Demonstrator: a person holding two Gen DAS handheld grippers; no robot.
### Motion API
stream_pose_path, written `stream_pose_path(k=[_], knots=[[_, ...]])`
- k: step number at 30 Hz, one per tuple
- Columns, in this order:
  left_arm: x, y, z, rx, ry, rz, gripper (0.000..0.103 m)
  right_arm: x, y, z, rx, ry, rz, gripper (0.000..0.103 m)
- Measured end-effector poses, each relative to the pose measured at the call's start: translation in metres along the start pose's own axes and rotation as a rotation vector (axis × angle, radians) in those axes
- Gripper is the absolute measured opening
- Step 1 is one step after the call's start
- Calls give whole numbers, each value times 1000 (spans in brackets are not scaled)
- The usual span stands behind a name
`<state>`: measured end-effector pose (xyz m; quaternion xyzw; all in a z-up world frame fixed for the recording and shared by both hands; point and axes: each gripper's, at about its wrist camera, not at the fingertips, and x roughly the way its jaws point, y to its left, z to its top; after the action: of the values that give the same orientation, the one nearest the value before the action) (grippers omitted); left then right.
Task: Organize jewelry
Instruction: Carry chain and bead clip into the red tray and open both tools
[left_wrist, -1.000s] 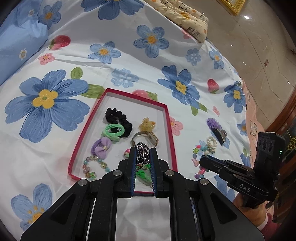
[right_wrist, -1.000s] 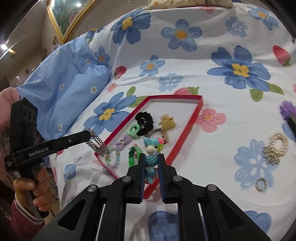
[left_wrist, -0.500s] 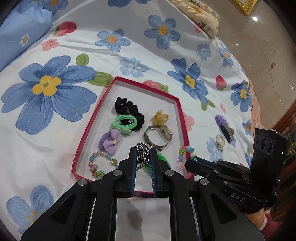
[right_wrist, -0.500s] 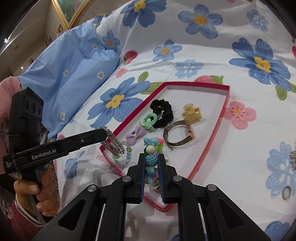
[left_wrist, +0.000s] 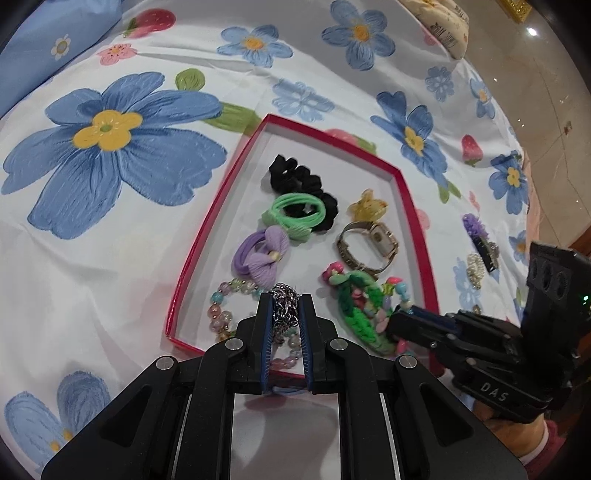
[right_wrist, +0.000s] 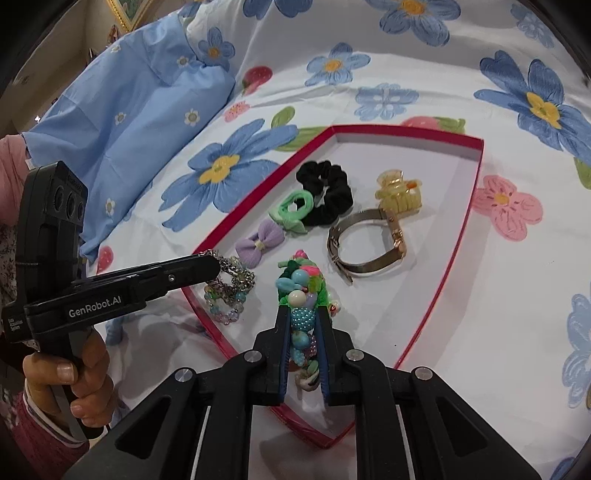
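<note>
Left gripper (left_wrist: 284, 308): jaws are closed on a silver chain (left_wrist: 283, 310), which is held over the near left corner of the red tray (left_wrist: 417, 221), above a pastel bead bracelet (left_wrist: 221, 314) (part of that bracelet is hidden behind the fingers).
Right gripper (right_wrist: 303, 321): jaws are clamped on a multicoloured bead strand (right_wrist: 303, 295), held at the tray's near edge just above a green woven band (left_wrist: 360, 308); contact between the two cannot be told.
Tray, near half: a purple bow tie (left_wrist: 260, 254) is seen by the left edge; a gold-cased watch (left_wrist: 369, 243) with a mesh strap lies toward the right edge.
Tray, middle: a green hair tie (left_wrist: 297, 214) is overlapped onto a black scrunchie (left_wrist: 303, 184); a yellow claw clip (left_wrist: 367, 208) lies just beyond the watch.
Tray, far corner: only white lining is seen.
Bedsheet (left_wrist: 110, 229): the tray is carried on floral fabric; beyond the tray's right edge a purple-topped clip (left_wrist: 476, 232) and a pearl piece (left_wrist: 474, 267) lie on the sheet (details too small to tell).
Far left: a blue pillow (right_wrist: 125, 99) is seen.
</note>
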<state>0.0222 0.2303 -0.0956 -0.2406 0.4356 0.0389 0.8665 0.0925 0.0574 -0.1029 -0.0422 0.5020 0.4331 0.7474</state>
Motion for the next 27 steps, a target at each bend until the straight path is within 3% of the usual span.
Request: stream_pose_path(k=[8, 20, 24, 27], knots=[[9, 0, -4, 30, 29, 51, 12, 2, -1, 2, -8, 12, 6, 17], [7, 2, -6, 17, 28, 58, 12, 3, -1, 2, -4, 19, 13, 23], [5, 3, -6, 9, 24, 61, 18, 2, -2, 2, 0, 17, 12, 34], [2, 3, -7, 6, 18, 69, 28, 0, -3, 1, 7, 6, 7, 36]])
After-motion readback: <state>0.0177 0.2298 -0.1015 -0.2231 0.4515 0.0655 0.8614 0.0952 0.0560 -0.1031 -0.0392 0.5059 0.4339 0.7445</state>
